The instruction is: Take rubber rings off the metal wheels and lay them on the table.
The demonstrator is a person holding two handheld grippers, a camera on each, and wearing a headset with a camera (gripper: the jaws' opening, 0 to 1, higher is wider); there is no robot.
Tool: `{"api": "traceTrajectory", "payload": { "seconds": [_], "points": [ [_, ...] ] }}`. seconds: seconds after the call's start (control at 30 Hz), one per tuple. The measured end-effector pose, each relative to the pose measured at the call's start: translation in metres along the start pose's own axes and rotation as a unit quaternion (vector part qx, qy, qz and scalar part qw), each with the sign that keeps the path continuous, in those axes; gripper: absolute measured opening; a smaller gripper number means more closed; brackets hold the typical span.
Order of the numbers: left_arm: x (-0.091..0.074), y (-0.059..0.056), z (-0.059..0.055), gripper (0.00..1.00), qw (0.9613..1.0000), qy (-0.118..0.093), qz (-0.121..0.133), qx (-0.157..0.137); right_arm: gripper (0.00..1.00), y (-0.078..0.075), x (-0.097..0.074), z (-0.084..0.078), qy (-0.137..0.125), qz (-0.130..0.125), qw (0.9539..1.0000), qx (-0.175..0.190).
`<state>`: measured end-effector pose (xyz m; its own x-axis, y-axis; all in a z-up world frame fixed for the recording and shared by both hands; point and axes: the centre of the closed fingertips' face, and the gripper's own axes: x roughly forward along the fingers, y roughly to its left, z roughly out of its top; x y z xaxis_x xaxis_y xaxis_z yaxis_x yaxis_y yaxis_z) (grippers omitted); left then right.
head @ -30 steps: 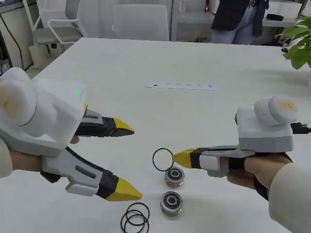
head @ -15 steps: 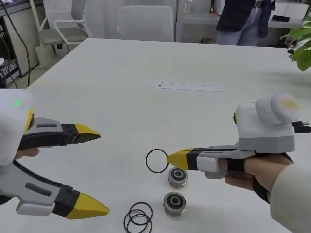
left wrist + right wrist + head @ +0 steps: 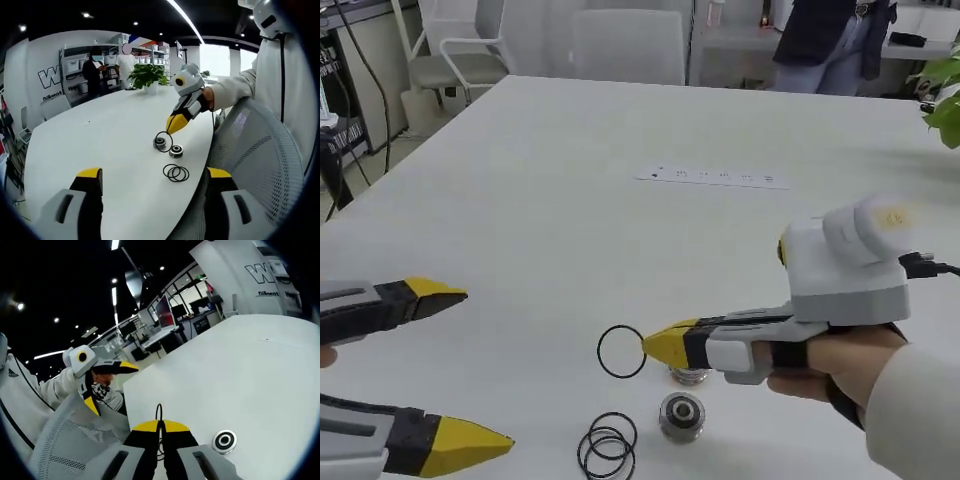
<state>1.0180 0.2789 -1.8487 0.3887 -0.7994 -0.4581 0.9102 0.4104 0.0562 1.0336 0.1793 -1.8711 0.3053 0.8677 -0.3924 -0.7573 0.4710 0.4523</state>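
Right gripper [image 3: 648, 345] pinches a rubber ring [image 3: 621, 352], likely light and floppy, at its three-o'clock edge; left gripper [image 3: 482, 366] gapes wide.

The counter [image 3: 620, 150] is smooth, matt white. The wheels [image 3: 681, 415] are shiny grey metal. The ring [image 3: 620, 352] and the loose rings [image 3: 608, 445] are thin, dull black rubber. The right tool [image 3: 655, 345] is smooth plastic, slightly glossy.

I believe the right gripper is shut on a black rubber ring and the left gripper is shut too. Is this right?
Not fully. The right gripper is shut on the rubber ring, but the left gripper is open, its jaws spread wide and holding nothing. The head view shows this.
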Motion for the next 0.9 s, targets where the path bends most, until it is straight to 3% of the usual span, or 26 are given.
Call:
{"api": "traceTrajectory", "payload": {
  "seconds": [0.37,0.6,0.9],
  "points": [
    [-0.004,-0.006,-0.008,0.82,0.9998,0.004,0.014,-0.015,0.00,0.016,0.019,-0.036,0.072,0.034,0.9966,-0.021],
    [-0.005,-0.007,-0.011,0.82,0.9994,0.000,0.021,-0.027,0.00,0.016,0.024,-0.059,0.117,0.039,0.9920,-0.029],
    [-0.005,-0.008,-0.013,0.81,0.9991,0.000,0.024,-0.033,0.00,0.008,0.020,-0.079,0.161,0.038,0.9862,-0.005]
  ]
}}
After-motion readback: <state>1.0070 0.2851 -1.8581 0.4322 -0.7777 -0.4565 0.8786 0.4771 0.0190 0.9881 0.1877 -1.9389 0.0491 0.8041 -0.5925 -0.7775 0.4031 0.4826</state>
